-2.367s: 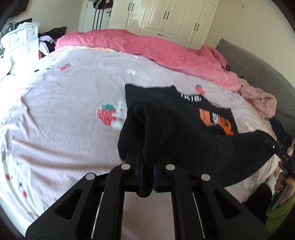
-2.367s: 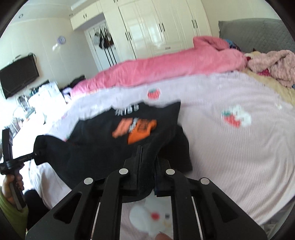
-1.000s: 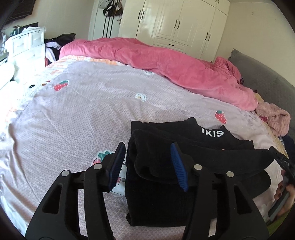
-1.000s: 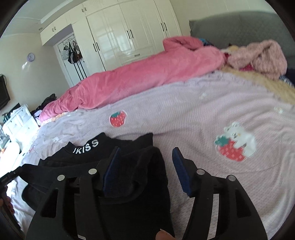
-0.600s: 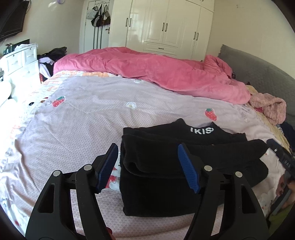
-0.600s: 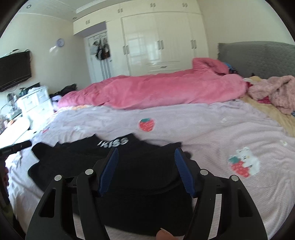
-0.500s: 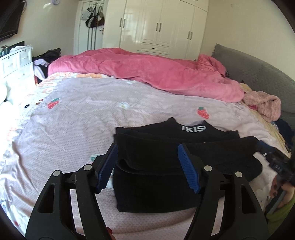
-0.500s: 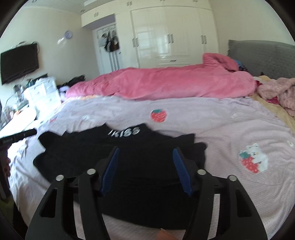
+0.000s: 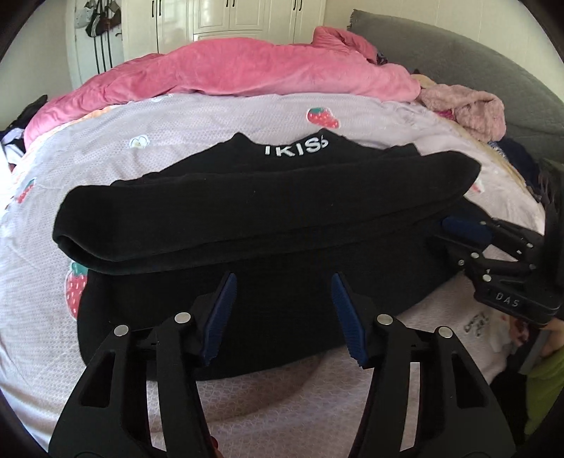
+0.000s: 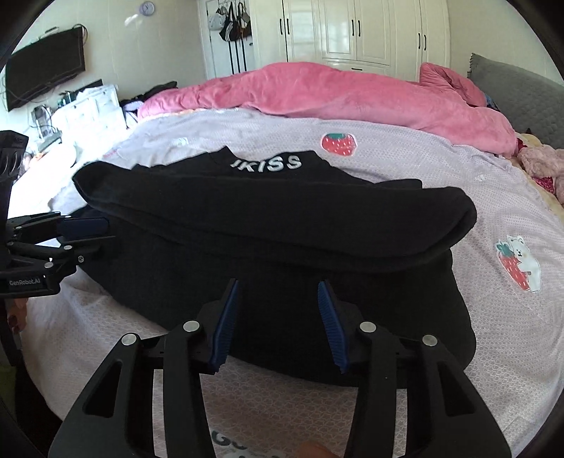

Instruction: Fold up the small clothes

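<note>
A black top (image 9: 268, 211) with white collar lettering (image 10: 268, 163) lies folded over itself on the lilac strawberry-print bed sheet (image 9: 176, 127); its upper layer forms a thick roll across the middle. My left gripper (image 9: 283, 317) hovers over the top's near hem with its jaws closing; the blue pads (image 9: 222, 313) stand apart and press on nothing. My right gripper (image 10: 278, 322) is over the near hem on the other side, its jaws closing too, and its pads grip no cloth. Each gripper shows at the edge of the other's view: the right gripper (image 9: 469, 239) and the left gripper (image 10: 81, 229).
A pink duvet (image 9: 246, 70) is heaped along the far side of the bed. A fuzzy pink garment (image 9: 465, 109) lies by the grey headboard (image 9: 476, 63). White drawers (image 10: 88, 109), a wall TV (image 10: 46, 77) and white wardrobes (image 10: 352, 31) stand beyond.
Both grippers let go of the lifted black edge after laying it over the top. They have since dropped closer to the near hem, and their jaws have narrowed.
</note>
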A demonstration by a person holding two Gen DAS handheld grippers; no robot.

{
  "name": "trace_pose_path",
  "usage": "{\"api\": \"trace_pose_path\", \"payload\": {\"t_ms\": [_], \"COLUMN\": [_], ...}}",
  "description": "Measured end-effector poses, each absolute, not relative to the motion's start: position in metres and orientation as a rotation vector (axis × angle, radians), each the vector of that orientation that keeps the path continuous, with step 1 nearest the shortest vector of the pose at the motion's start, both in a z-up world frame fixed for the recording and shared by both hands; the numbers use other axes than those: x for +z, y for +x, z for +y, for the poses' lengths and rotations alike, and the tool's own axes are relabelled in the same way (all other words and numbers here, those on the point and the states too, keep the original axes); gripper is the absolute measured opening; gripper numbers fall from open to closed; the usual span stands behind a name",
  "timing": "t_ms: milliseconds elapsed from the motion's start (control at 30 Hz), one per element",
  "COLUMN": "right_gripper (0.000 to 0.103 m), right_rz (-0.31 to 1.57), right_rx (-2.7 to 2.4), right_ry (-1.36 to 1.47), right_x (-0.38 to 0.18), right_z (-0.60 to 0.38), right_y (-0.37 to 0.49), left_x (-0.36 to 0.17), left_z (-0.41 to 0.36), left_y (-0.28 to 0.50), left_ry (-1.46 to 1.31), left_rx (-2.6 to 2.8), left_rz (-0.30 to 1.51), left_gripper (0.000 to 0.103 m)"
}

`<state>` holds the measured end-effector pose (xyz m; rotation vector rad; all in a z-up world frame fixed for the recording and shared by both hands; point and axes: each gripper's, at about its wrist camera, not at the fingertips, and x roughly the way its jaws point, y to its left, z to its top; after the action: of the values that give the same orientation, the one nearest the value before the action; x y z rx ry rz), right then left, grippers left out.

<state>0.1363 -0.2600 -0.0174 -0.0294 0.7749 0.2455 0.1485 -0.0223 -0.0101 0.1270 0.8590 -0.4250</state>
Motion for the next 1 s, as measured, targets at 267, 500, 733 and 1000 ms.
{"api": "trace_pose_path", "payload": {"t_ms": [267, 500, 733, 1000], "right_gripper": [0.043, 0.043, 0.043, 0.045], "right_rz": [0.771, 0.741, 0.714, 0.652], "right_rx": [0.216, 0.187, 0.139, 0.063], "right_ry": [-0.092, -0.090, -0.036, 0.121], "right_x": [-0.020, -0.011, 0.000, 0.011], "right_z": [-0.252, -0.256, -0.272, -0.307], "right_y": [0.160, 0.187, 0.213, 0.228], "left_x": [-0.010, -0.008, -0.001, 0.014], "left_z": [-0.023, -0.005, 0.031, 0.069], "left_y": [0.163, 0.195, 0.225, 0.240], "left_ry": [0.178, 0.104, -0.052, -0.161], "left_rx": [-0.374, -0.329, -0.273, -0.193], "left_rz": [0.812, 0.811, 0.794, 0.745], "left_gripper": [0.048, 0.048, 0.049, 0.057]}}
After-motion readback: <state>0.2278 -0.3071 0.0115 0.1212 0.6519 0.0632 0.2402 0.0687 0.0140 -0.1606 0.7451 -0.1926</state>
